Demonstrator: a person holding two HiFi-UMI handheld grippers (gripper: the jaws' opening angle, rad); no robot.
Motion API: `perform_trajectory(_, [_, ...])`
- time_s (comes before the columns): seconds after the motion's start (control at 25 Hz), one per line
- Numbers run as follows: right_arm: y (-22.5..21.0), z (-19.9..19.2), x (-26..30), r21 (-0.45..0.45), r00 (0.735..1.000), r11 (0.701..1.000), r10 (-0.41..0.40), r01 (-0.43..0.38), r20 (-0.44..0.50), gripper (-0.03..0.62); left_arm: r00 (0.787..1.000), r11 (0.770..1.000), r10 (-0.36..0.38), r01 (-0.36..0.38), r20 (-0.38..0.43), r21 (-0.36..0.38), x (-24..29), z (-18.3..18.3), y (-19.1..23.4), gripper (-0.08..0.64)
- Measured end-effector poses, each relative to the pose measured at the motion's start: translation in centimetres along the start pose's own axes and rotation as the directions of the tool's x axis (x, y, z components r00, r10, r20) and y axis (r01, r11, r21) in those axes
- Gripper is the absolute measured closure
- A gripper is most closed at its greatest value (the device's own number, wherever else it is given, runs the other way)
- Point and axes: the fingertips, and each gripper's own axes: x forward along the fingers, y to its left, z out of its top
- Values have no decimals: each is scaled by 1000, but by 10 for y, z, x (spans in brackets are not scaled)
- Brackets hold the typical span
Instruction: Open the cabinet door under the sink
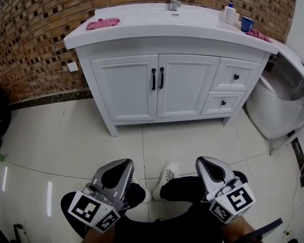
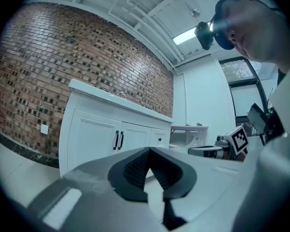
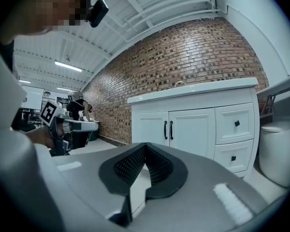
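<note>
In the head view the white panelled vanity cabinet (image 1: 125, 87) stands against the brown brick wall (image 1: 30, 29). Its two doors under the white sink top (image 1: 142, 23) sit flush and closed, and their pair of slim black bar handles (image 1: 157, 78) run side by side at the centre seam. The left gripper (image 1: 120, 167) and the right gripper (image 1: 209, 165) hang low over the pale glossy floor tiles (image 1: 192, 140), well apart from the cabinet. In the left gripper view the ribbed jaws are pressed tip to tip with nothing between them, aimed roughly toward the closed doors. The right gripper view shows the same: jaws brought together, empty, the handles some way off beyond them. By this evidence the task has not begun. What remains is to approach, part one pair of jaws, take a handle, and swing its door outward.
</note>
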Motion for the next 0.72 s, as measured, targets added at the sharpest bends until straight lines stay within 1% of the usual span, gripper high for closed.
perform_trajectory(0.28, [-13, 11, 27, 6, 1000, 1000, -15, 15, -1, 584, 1000, 1000, -2, 2, -5, -10, 22, 9, 14, 555])
perform_trajectory(0.48, [-26, 16, 44, 9, 999, 999, -36, 36, 3, 584, 1000, 1000, -2, 2, -21, -14, 37, 8, 23, 555])
perform_trajectory(0.72, [-36, 27, 74, 3, 999, 1000, -31, 31, 21, 581, 1000, 1000, -9, 8, -26, -25, 56, 12, 36, 555])
